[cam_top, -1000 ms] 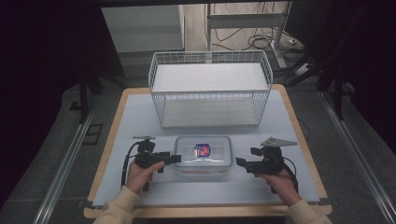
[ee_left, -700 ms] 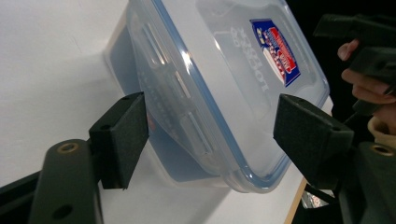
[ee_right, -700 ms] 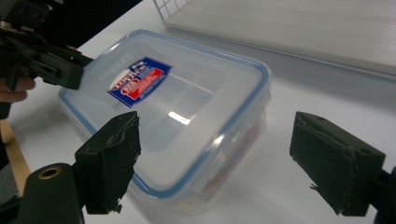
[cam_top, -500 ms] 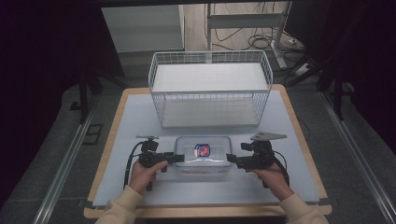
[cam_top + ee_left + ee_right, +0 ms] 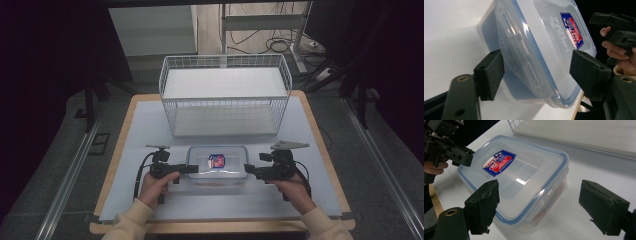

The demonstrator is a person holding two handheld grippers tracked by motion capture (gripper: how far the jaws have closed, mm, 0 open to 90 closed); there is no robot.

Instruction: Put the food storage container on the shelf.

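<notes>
I hold my left gripper (image 5: pixel 192 169) and right gripper (image 5: pixel 247 170), jaws open, against opposite short ends of the lidded plastic food container (image 5: pixel 217 167) on the table (image 5: pixel 300 130), ready to lift it level.

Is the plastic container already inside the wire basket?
No, the container sits on the table in front of the wire basket.

One clear plastic food container (image 5: pixel 218 169) with a blue-sealed snap lid sits on the table, and its lid bears one red-and-blue label (image 5: pixel 216 160). One white wire basket (image 5: pixel 225 95) stands behind it. Two handheld grippers are at work, the left gripper (image 5: pixel 192 169) and the right gripper (image 5: pixel 248 169), each with two black jaws. One table (image 5: pixel 150 120) carries it all, and two hands hold the grippers.
</notes>
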